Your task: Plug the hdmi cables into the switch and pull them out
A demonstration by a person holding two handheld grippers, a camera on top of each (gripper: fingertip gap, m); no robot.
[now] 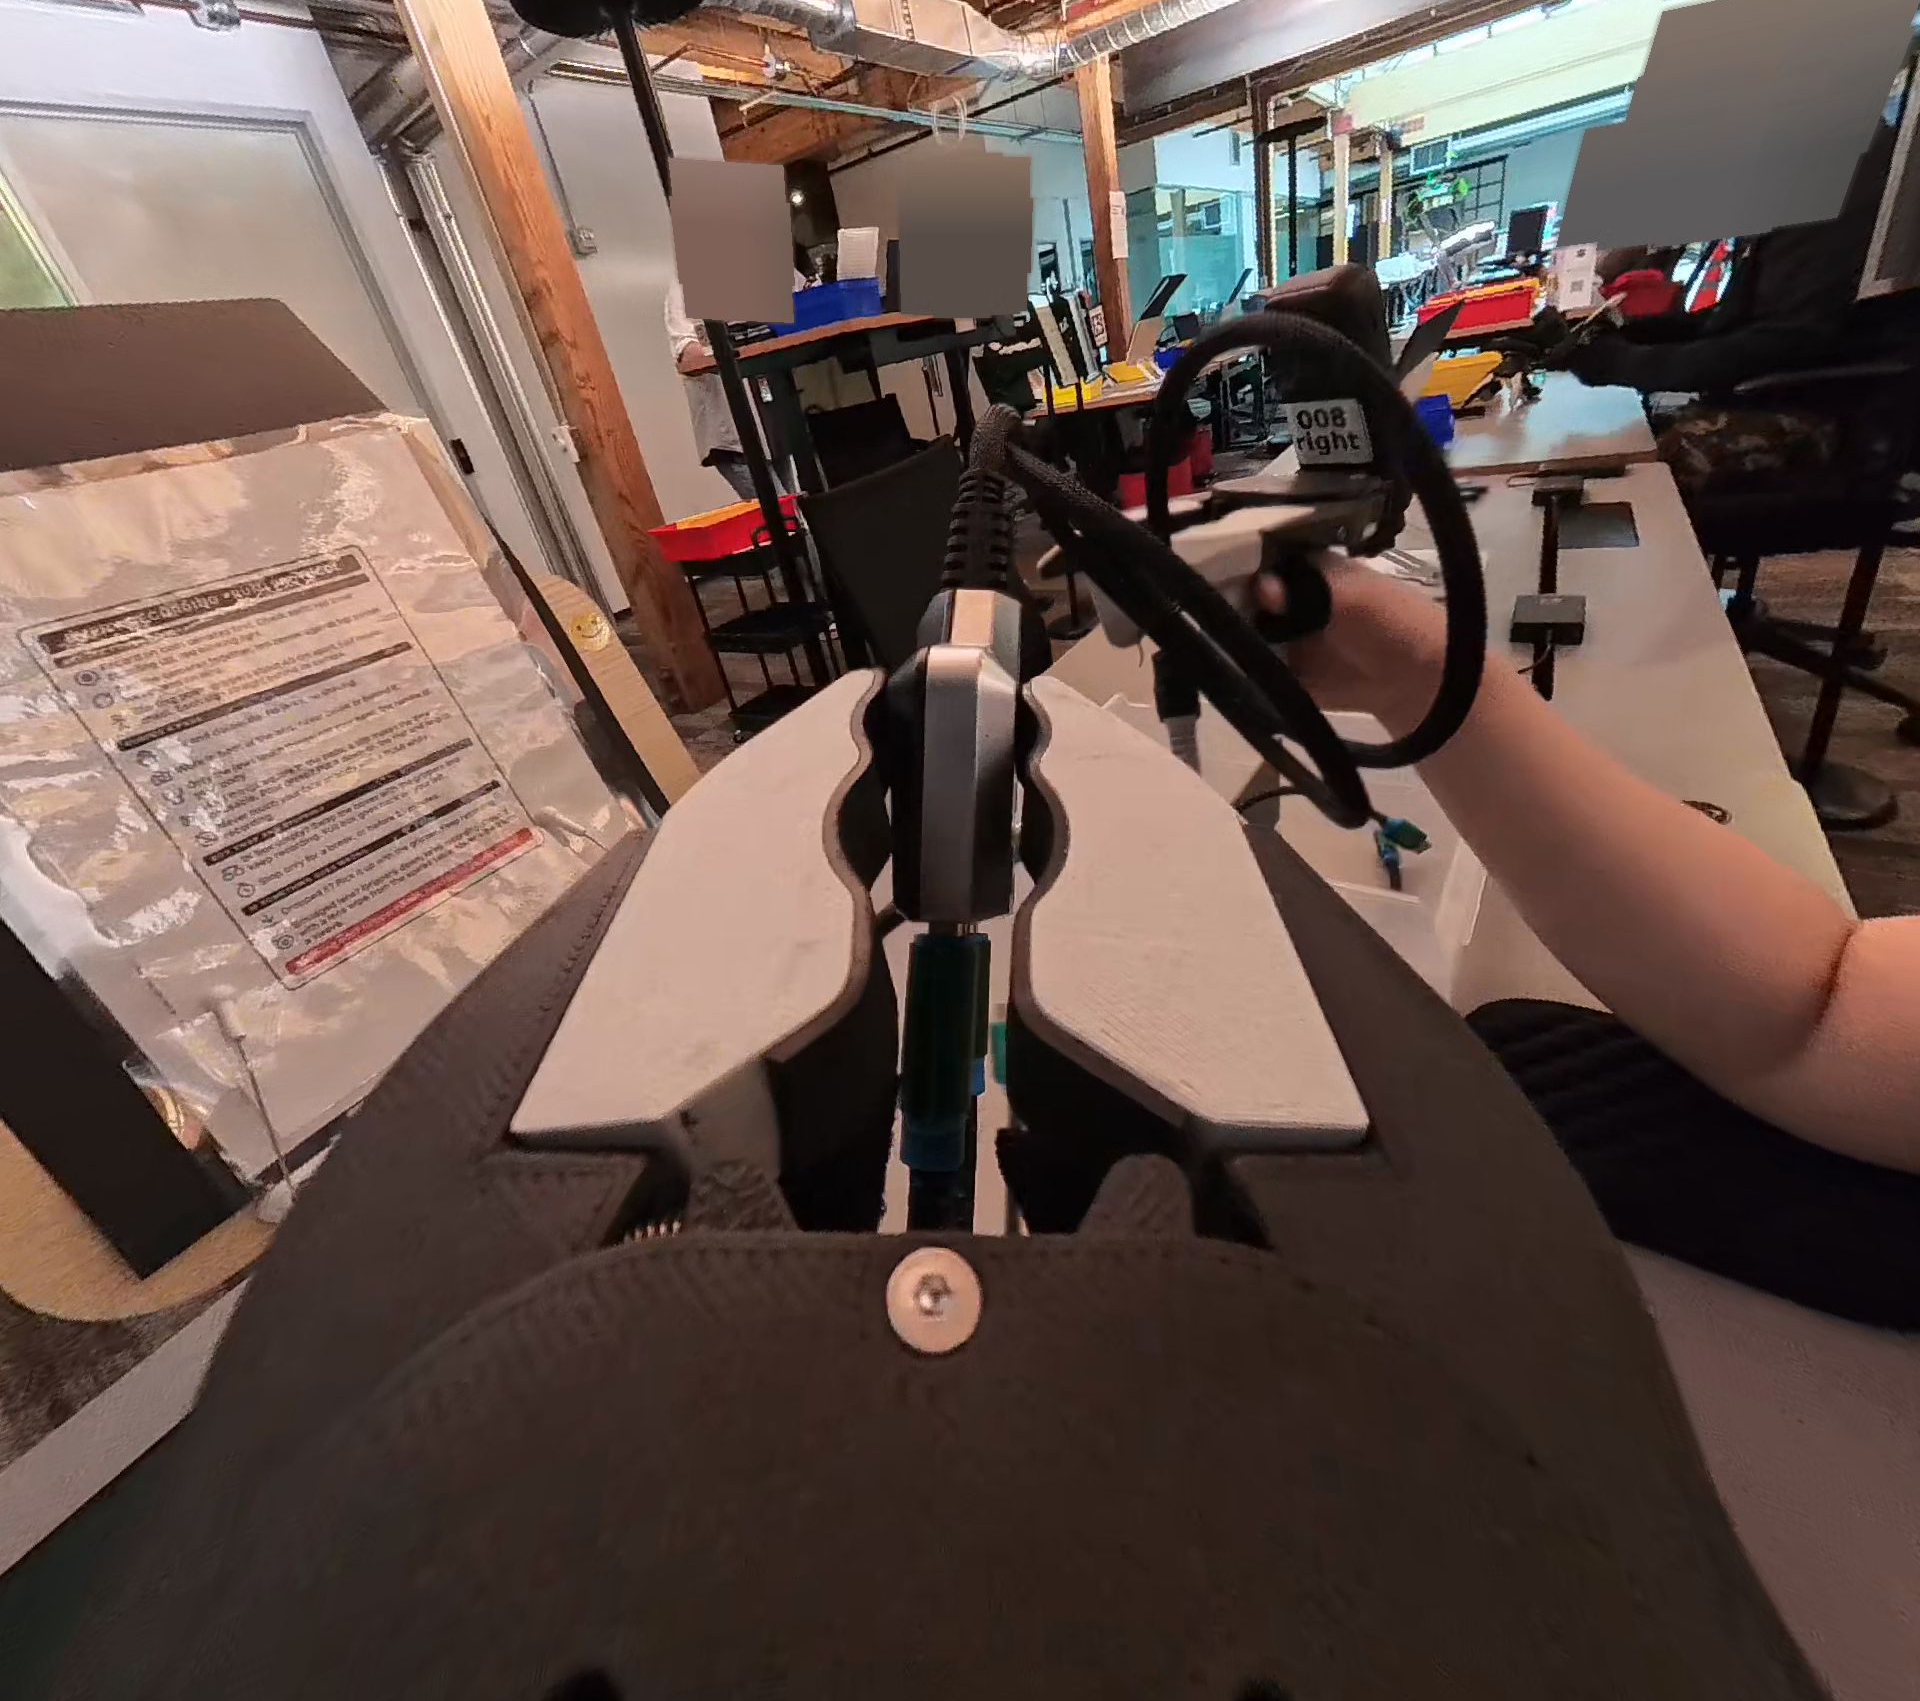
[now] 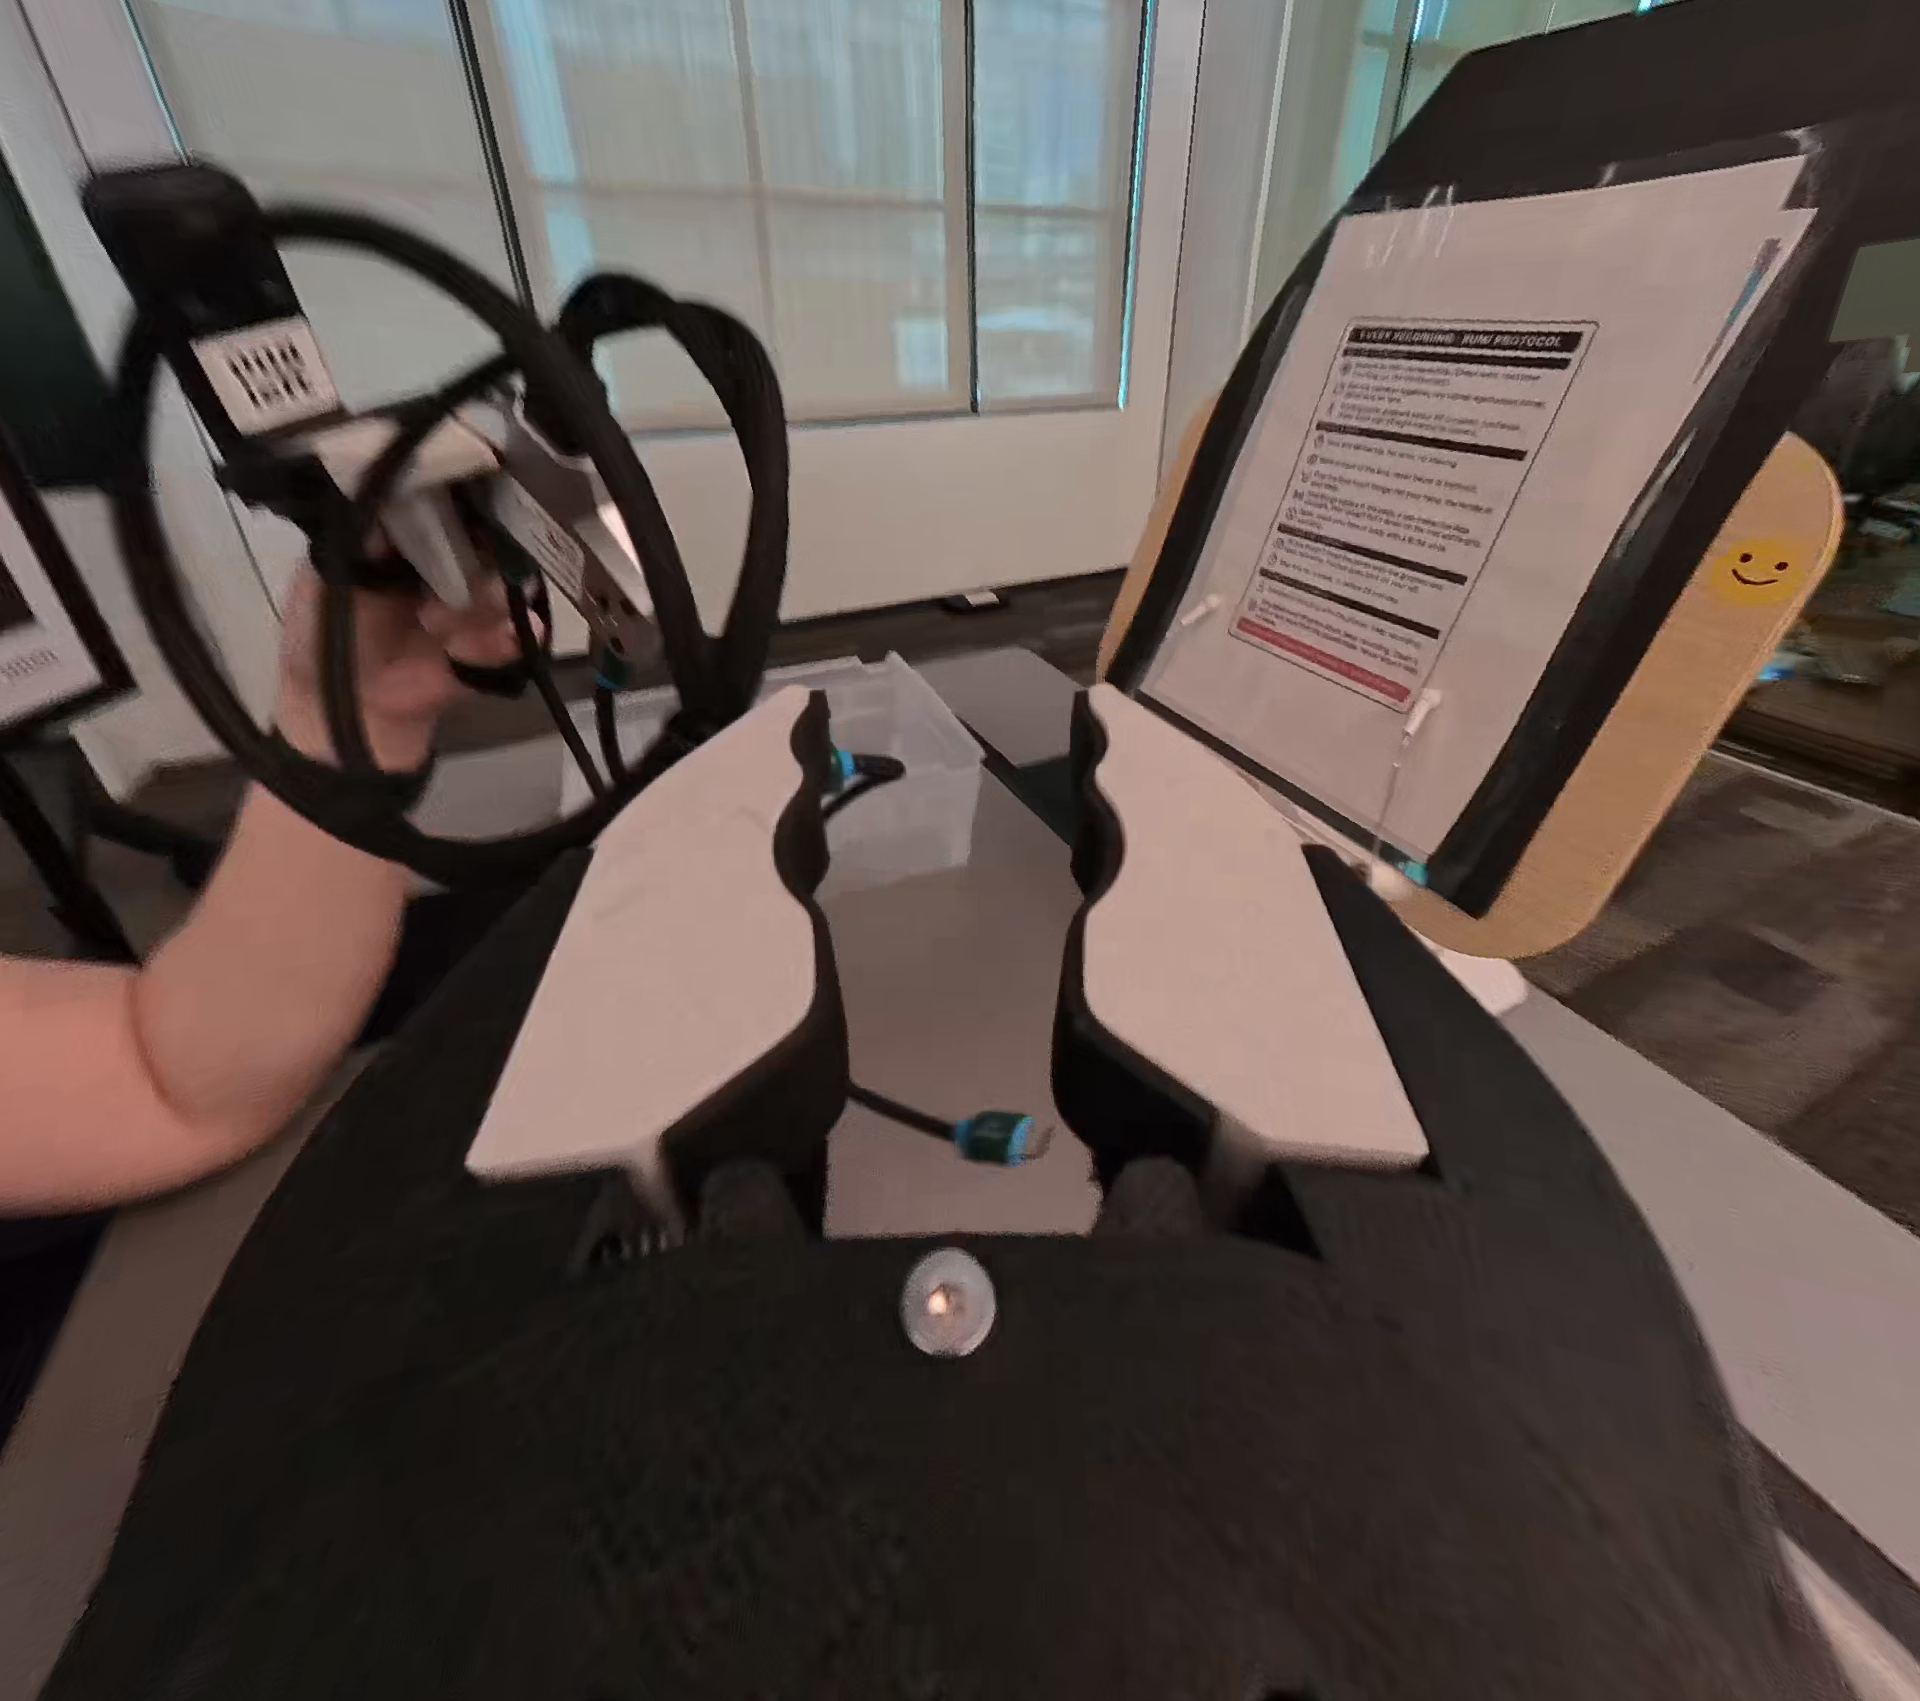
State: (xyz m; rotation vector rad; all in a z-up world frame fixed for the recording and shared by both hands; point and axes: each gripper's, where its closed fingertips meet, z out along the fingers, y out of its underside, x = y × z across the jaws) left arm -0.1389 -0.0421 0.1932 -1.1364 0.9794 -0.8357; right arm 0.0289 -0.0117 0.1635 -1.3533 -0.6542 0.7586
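My left gripper is shut on the HDMI switch, a black and silver box held upright in the air. A green-blue cable plug sits in its near end, and a thick black braided cable loops off its far end. The left gripper and switch also show, blurred, at the left of the right wrist view. My right gripper is open and empty, above a dark tabletop. A loose blue HDMI plug lies on that surface below its jaws. The right gripper also shows in the left wrist view.
A tilted black board with a laminated sheet stands at the right, and it also shows in the left wrist view. A clear plastic box holds another blue plug. Small black adapters lie on the white table.
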